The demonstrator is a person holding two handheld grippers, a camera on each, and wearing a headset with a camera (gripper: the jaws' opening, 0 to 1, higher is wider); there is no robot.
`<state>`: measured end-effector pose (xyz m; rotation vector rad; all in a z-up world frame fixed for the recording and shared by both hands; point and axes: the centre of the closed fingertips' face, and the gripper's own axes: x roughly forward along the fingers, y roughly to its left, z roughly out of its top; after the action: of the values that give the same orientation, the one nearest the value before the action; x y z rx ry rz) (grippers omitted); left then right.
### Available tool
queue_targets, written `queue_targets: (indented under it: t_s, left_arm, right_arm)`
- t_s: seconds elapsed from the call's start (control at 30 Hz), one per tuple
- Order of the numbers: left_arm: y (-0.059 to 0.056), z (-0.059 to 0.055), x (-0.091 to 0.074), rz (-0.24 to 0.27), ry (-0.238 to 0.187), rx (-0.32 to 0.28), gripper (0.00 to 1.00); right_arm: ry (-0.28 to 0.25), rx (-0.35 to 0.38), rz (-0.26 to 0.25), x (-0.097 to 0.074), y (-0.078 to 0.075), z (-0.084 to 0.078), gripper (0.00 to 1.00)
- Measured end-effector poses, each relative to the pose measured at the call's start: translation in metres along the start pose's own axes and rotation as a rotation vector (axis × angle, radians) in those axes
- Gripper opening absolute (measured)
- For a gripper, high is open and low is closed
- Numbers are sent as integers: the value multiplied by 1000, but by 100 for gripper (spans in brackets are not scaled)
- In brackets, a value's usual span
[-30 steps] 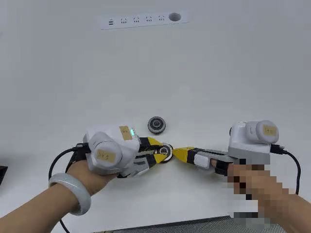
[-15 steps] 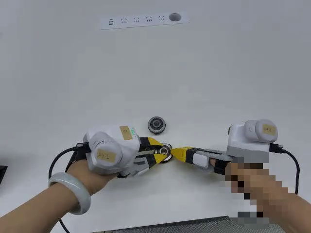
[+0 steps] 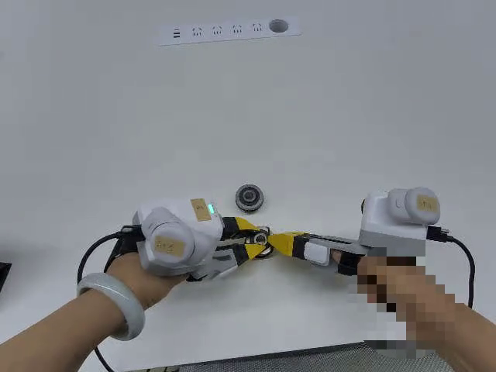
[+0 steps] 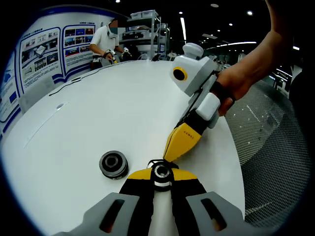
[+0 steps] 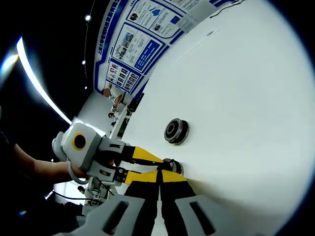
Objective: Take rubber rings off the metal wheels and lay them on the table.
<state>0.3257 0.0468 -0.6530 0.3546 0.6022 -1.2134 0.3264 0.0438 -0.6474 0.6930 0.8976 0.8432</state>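
Rubber stretches and clings, so we judge the ring [image 4: 155,162] best pinched at its rim. Left gripper [image 3: 260,241] fingers clamp the stiff metal wheel [image 4: 162,172] near the table's [image 3: 325,139] near edge; right gripper [image 5: 160,177] fingers (closed together) touch the ring.

A wheel [image 4: 161,171] is clamped between the yellow jaws of the left gripper [image 4: 161,176], low in the view. Its far edge is met by the yellow tip of the right gripper [image 4: 173,152] — held in a hand [image 4: 238,81] at upper right. A second wheel [image 4: 113,164] is seen lying on the white table [image 4: 123,108] — just left of the jaws.
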Motion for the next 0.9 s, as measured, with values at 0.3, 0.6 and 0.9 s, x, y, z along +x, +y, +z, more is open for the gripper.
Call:
queue_targets:
  t_s: [0.3,0.6,0.9]
  left_arm:
    - [0,0,1,2,1,-1,11]
    - [0,0,1,4,2,9,12]
    - [0,1,0,16,-13,16,13]
  right_arm:
    - [-14,-18,53,7,18,7,2]
    - [-26,-5,29,3,11,10,2]
    - [-22,-7,1,2,4,8,2]
